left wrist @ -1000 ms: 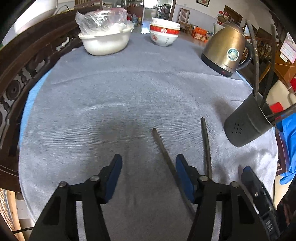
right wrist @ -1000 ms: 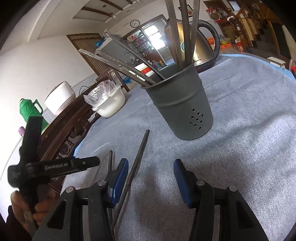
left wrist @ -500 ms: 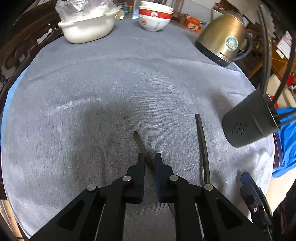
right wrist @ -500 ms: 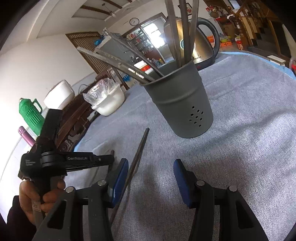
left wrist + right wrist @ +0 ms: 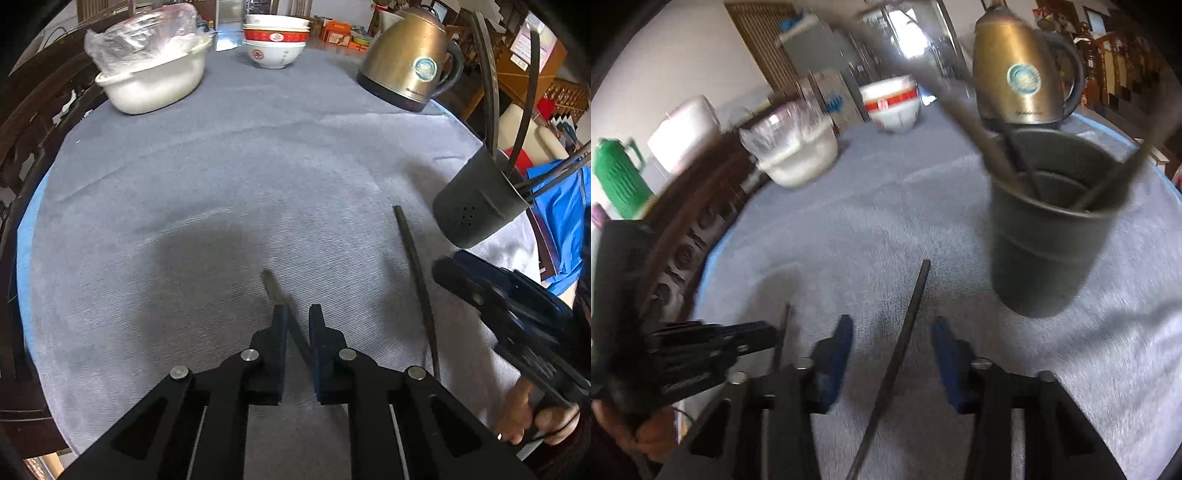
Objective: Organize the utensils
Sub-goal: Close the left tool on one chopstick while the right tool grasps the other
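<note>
Two dark chopsticks lie on the grey tablecloth. My left gripper is shut on the nearer chopstick, whose tip pokes out past the fingers. The second chopstick lies to the right, apart from it. In the right wrist view that second chopstick runs between the fingers of my open right gripper, which stands over it without touching. The dark grey utensil holder with several utensils stands just beyond, right of the chopstick tip; it also shows in the left wrist view. The right wrist view is motion-blurred.
A gold electric kettle stands at the far right, stacked red-and-white bowls at the far middle, a white basin with a plastic bag at the far left. A dark carved wooden chair borders the table's left edge.
My left gripper closed on the nearer chopstick. My right gripper swung left and down over the second chopstick, which now lies between its open fingers.
</note>
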The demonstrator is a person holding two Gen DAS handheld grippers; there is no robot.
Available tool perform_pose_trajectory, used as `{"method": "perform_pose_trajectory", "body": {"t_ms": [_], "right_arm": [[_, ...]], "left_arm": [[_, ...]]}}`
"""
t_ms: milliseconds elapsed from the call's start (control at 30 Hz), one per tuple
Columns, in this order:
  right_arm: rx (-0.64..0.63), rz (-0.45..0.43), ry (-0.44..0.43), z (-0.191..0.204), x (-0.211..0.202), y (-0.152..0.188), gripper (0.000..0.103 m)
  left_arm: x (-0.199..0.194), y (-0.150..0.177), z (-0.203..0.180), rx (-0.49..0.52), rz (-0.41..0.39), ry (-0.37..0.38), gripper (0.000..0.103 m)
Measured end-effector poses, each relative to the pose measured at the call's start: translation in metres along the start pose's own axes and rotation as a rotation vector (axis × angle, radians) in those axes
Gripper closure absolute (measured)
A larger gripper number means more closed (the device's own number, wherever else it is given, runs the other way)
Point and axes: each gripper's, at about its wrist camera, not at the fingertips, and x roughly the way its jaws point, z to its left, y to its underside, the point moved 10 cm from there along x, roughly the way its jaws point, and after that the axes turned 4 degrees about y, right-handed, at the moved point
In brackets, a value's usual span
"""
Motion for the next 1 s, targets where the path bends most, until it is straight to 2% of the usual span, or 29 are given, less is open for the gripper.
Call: {"method": "perform_pose_trajectory", "body": {"t_ms": [67, 100, 233, 333, 400, 433, 500, 567, 833, 867, 933, 1000], "right_arm": [[0.006, 0.037, 0.043, 0.001, 0.012, -0.002, 0.063], [0.010, 0.048, 0.061, 0.001, 0.016, -0.004, 0.063], [0.033, 0.102, 0.148, -0.008, 0.036, -0.009, 0.065], [0.006, 0.139, 0.199, -0.010, 0.049, -0.010, 0.074], [-0.039, 0.145, 0.227, -0.006, 0.053, -0.012, 0.087], [-0.046, 0.155, 0.213, -0.003, 0.055, -0.011, 0.092], [-0.071, 0.158, 0.195, 0.001, 0.054, -0.008, 0.095], [-0.094, 0.154, 0.192, 0.001, 0.051, -0.004, 0.096], [-0.081, 0.152, 0.075, -0.009, 0.029, 0.016, 0.096], [-0.070, 0.145, 0.054, -0.010, 0.023, 0.017, 0.096], [-0.055, 0.120, 0.020, -0.013, 0.012, 0.015, 0.097], [-0.039, 0.088, -0.021, -0.014, 0.000, 0.009, 0.097]], "left_arm": [[-0.007, 0.002, 0.008, -0.026, -0.008, 0.015, 0.073], [-0.011, 0.002, 0.012, -0.039, -0.018, 0.017, 0.070], [-0.021, 0.004, 0.026, -0.085, -0.028, 0.030, 0.070], [-0.023, 0.004, 0.031, -0.126, -0.018, 0.035, 0.070], [-0.022, 0.003, 0.031, -0.148, -0.006, 0.045, 0.070], [-0.020, 0.002, 0.031, -0.163, 0.006, 0.051, 0.070], [-0.016, 0.001, 0.029, -0.186, 0.027, 0.053, 0.070], [-0.010, 0.001, 0.026, -0.196, 0.044, 0.048, 0.070], [0.024, 0.009, 0.021, -0.209, 0.156, -0.003, 0.071], [0.022, 0.005, 0.020, -0.200, 0.128, -0.015, 0.077], [0.024, 0.003, 0.018, -0.198, 0.127, -0.014, 0.094], [0.020, 0.001, 0.017, -0.201, 0.103, -0.022, 0.095]]}}
